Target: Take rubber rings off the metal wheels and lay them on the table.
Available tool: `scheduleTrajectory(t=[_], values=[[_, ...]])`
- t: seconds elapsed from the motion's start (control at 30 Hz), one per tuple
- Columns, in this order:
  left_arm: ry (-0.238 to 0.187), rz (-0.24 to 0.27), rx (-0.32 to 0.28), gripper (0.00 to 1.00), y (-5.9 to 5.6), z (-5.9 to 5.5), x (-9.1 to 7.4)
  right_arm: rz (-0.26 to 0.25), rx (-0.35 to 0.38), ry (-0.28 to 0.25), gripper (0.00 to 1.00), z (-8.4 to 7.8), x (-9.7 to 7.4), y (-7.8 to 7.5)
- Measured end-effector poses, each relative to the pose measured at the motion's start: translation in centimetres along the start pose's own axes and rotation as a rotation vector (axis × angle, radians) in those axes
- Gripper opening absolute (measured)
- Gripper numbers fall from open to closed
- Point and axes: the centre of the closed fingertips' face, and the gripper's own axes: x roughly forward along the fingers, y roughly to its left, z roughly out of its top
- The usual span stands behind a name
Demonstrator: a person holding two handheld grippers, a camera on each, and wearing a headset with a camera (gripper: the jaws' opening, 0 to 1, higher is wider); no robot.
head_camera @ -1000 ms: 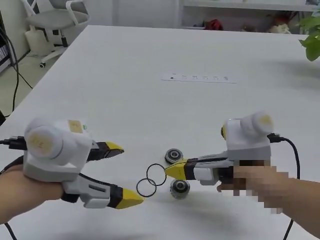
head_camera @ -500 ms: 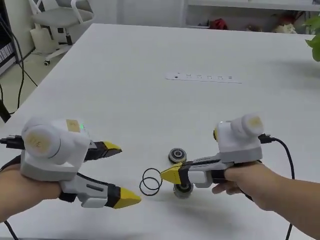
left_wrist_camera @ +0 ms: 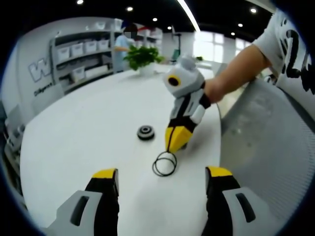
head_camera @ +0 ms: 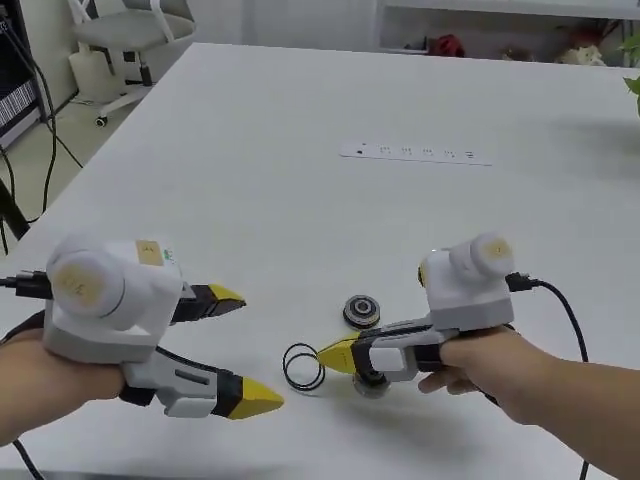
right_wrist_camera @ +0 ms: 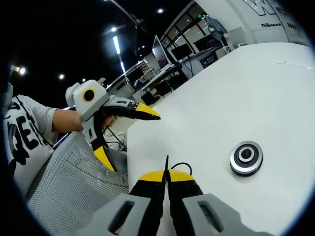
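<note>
- Right gripper [head_camera: 330,355] sits at lower centre-right of the head view. Its yellow-tipped jaws are pressed together and point toward the left of the frame.
- Seen from the right gripper view, those jaws [right_wrist_camera: 166,174] rise from the bottom edge with no gap between them. A thin black strand of a rubber ring [right_wrist_camera: 167,162] is pinched at the tips.
- Left gripper [head_camera: 243,348] is at lower left of the head view with its jaws spread wide apart and nothing between them.
- The left gripper view shows its own two tips [left_wrist_camera: 162,172] well apart at the bottom edge. The right gripper [left_wrist_camera: 176,142] reaches in from the upper right of that frame.
- Two black rubber rings [head_camera: 303,367] overlap on the white table [head_camera: 300,150], just left of the right gripper's tips and touching them. They lie between the two grippers.
- In the left gripper view the rings [left_wrist_camera: 164,164] sit directly below the right gripper's tip, just above centre-bottom.
- One metal wheel [head_camera: 361,311] lies flat on the table just above the right gripper's jaws, apart from the rings. It is at centre-left in the left gripper view [left_wrist_camera: 145,132] and at right in the right gripper view [right_wrist_camera: 246,157].
- A second wheel [head_camera: 372,385] shows partly under the right gripper's jaws.
- A white power strip [head_camera: 415,153] lies on the table in the upper middle of the head view.
</note>
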Motion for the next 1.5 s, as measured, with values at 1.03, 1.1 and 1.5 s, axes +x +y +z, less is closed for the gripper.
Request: scheduleTrajectory(t=[1.03,1.1,1.5], values=[[0.021,-0.008,-0.020,0.72,-0.2,-0.8,0.3,-0.073,-0.024,0.010,0.07,-0.5,-0.1,-1.8],[0.023,-0.009,-0.020,0.72,-0.2,-0.8,0.3,-0.076,-0.025,0.008,0.08,-0.5,-0.2,-1.9],[0.028,-0.012,-0.017,0.72,0.1,-0.6,0.6,-0.084,-0.036,-0.034,0.11,0.6,-1.5,-1.9]])
